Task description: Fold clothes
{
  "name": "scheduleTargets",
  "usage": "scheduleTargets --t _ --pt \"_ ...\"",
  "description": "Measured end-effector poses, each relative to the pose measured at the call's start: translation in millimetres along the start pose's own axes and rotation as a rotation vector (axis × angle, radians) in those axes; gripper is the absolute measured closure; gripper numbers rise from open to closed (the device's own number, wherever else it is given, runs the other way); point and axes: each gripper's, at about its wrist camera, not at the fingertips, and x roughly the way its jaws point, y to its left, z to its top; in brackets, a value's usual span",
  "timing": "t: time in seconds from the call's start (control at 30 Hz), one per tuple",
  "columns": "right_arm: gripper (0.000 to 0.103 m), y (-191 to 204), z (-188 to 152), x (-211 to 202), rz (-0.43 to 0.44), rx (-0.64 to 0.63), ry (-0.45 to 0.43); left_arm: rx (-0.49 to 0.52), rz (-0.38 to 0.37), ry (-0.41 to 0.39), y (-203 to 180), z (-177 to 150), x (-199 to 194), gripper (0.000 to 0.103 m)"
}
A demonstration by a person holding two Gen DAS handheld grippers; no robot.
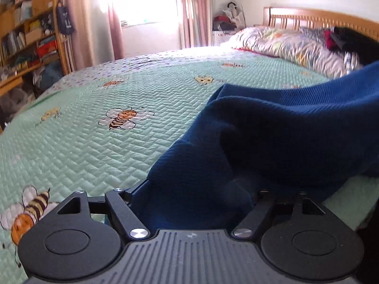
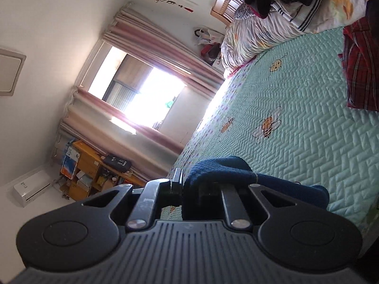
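L gripper jaws wide, blue garment bunched between; R gripper pinching same cloth.

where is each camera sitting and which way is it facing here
Left wrist: on the left gripper, looking across the bee quilt toward the window; blue garment drapes between its fingers.
Right wrist: on the right gripper, rolled sideways, facing the window; blue garment bunched at its fingers, red plaid cloth beyond.
Shared: quilt, blue garment, headboard, pillow.

Left gripper fingers spread wide; right gripper fingers nearly closed.
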Motion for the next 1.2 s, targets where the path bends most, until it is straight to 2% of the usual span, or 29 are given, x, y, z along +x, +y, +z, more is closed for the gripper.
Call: scheduleTargets --t 0.03,0.07,0.1,0.17,0.23,0.33,0.43,0.5,0.63,0.77,0.8,0.9,0.93,0.97,1.0,1.03,1.07,1.1,1.13,1.2 --pt "0.088 -2 0 0 -0.002 0.005 0.004 -0.018 -0.008 0.008 0 -1 3 0.044" --pt "0.088 -5 0 1 -0.004 0.007 0.008 -0.066 -0.037 0.020 5 -2 5 0.072" --pt "0.088 -6 -1 2 -0.004 0.007 0.009 -0.116 -0.066 0.029 9 -4 5 0.090" --pt "0.088 -8 -1 3 -0.003 0.006 0.010 -0.171 -0.079 -0.001 14 -8 -4 0.093" --pt "0.088 -9 -1 5 -0.003 0.007 0.016 -0.205 -0.069 -0.062 20 -6 -20 0.094" --pt "0.088 -7 -4 9 0.011 0.000 0.035 -0.240 -0.035 -0.269 37 23 -69 0.097" --pt "0.088 18 -7 16 0.059 -0.046 0.071 -0.198 0.039 -0.478 51 65 -124 0.098" --pt "0.088 45 -9 20 0.128 -0.092 0.081 -0.167 0.087 -0.574 59 89 -154 0.098" --pt "0.088 110 -6 19 0.289 -0.180 0.069 -0.124 0.167 -0.709 73 126 -203 0.098" --pt "0.088 162 15 -12 0.495 -0.238 -0.038 -0.165 0.283 -0.904 83 146 -268 0.098" --pt "0.088 167 16 -12 0.481 -0.268 -0.033 -0.183 0.306 -0.944 86 146 -281 0.098" --pt "0.089 181 19 -12 0.428 -0.362 -0.011 -0.145 0.333 -0.851 84 141 -278 0.098" --pt "0.090 185 19 -11 0.411 -0.394 -0.004 -0.164 0.342 -0.833 85 134 -278 0.098" --pt "0.091 181 21 -1 0.339 -0.359 0.061 -0.193 0.350 -0.822 86 127 -279 0.098" --pt "0.090 173 23 -1 0.346 -0.306 0.076 -0.222 0.358 -0.810 88 119 -280 0.098" --pt "0.091 165 26 -2 0.358 -0.252 0.090 -0.292 0.308 -0.805 95 111 -284 0.098" --pt "0.091 158 26 -8 0.395 -0.213 0.082 -0.314 0.283 -0.768 98 104 -279 0.098" --pt "0.091 152 23 -11 0.412 -0.199 0.073 -0.318 0.271 -0.720 99 98 -272 0.097" --pt "0.091 148 18 -9 0.393 -0.217 0.073 -0.305 0.274 -0.682 96 95 -263 0.097" --pt "0.091 144 9 4 0.316 -0.229 0.123 -0.267 0.291 -0.610 88 90 -246 0.097"
